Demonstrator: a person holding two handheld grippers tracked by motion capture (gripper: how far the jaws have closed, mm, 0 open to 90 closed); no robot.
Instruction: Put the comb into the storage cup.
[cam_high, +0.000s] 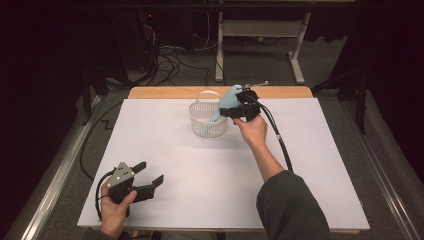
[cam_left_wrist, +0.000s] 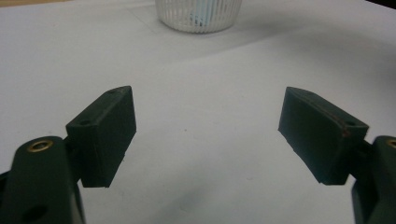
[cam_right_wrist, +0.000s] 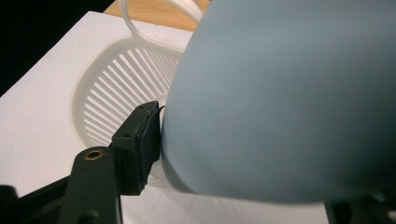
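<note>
Light-blue object (cam_high: 229, 101) sits in the right gripper (cam_high: 224, 111), half over the basket (cam_high: 206, 121) rim. Slackening the grip here risks a spill onto the bench (cam_high: 200, 165) (left gripper (cam_high: 150, 172) wide, empty).

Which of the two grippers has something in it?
The right gripper, over the white basket, has a pale blue thing. The left gripper is empty.

Pale blue object (cam_right_wrist: 285, 102) against left jaw, above white basket (cam_right_wrist: 93, 100).

Brightly lit white table (cam_high: 200, 165), dark surroundings, soft shadows, pale blue object (cam_right_wrist: 289, 102) blurred close to the lens
</note>
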